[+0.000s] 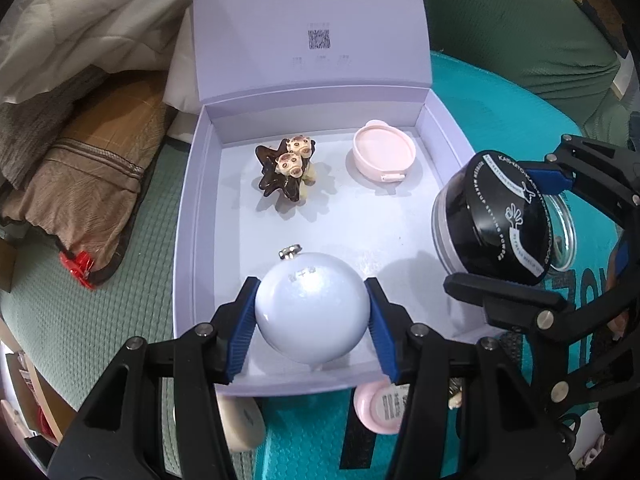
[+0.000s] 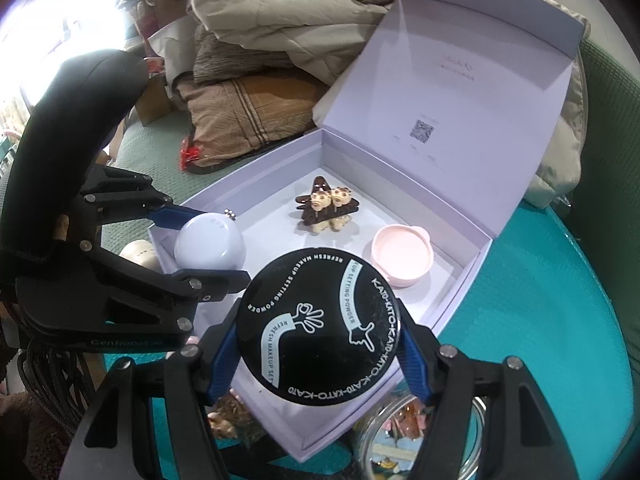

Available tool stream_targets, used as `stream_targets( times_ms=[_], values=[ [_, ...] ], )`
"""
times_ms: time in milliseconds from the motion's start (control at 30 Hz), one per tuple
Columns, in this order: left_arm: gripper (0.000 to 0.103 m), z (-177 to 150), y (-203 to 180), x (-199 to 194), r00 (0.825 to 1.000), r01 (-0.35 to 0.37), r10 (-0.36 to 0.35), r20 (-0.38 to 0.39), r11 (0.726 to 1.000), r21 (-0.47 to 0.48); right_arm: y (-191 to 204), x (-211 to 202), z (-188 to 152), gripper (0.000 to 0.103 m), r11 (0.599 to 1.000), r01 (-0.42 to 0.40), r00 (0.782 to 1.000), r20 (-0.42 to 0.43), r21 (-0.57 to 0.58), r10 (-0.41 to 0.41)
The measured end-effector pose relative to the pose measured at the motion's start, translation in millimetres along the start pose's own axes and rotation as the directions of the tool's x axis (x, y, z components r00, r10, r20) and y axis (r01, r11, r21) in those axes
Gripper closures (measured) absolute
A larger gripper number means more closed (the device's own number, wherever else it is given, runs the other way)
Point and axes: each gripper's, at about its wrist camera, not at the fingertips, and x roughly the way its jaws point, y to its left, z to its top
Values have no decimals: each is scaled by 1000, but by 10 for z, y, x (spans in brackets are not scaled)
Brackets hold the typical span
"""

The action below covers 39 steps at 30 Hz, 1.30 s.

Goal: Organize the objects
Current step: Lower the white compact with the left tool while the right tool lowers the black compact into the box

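1. An open lilac cardboard gift box (image 1: 192,208) with its hinged lid standing upright sits on a teal padded surface (image 1: 480,92).
2. The left gripper (image 1: 311,316) has its blue-padded fingers pressed against both sides of a glossy white egg-shaped case (image 1: 311,312) with a small metal loop on top, holding it over the near part of the box, close to the front wall; whether it touches the floor is unclear.
3. The right gripper (image 2: 318,356) is clamped on a round black-lidded jar of setting powder (image 2: 318,328) with white lettering on the lid; in the left wrist view the jar hangs at the box's right wall, tilted on its side.
4. Inside the box, toward the back left, lies a dark brown hair claw clip topped with two cream animal figures (image 1: 288,168).
5. A pale pink round compact case (image 1: 382,154) rests in the back right corner of the box, well apart from the clip.
6. Outside the front wall, a pink round container (image 1: 380,408) and a beige round object (image 1: 240,420) lie on the surface.
7. A clear glass jar (image 2: 400,440) stands just below the right gripper.
8. Beige and brown bedding (image 2: 256,108) is piled behind the box.
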Motion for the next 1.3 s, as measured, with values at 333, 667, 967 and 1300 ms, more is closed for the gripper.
stream_targets(
  times_ms=[333, 667, 967, 1300],
  values=[
    [53, 201, 92, 246, 1000, -7, 7, -28, 1000, 1, -182, 206, 117, 34, 999, 2, 1000, -24, 32, -2],
    [53, 315, 245, 442, 999, -2, 0, -41, 999, -45, -278, 437, 269, 34, 999, 28, 998, -60, 27, -26],
    [53, 371, 319, 552, 999, -21, 19, -37, 999, -50, -325, 613, 360, 34, 999, 44, 994, -104, 23, -41],
    [53, 424, 320, 579, 1000, -15, 15, 0, 999, -41, -433, 735, 450, 34, 996, 77, 989, -132, 44, -71]
  ],
)
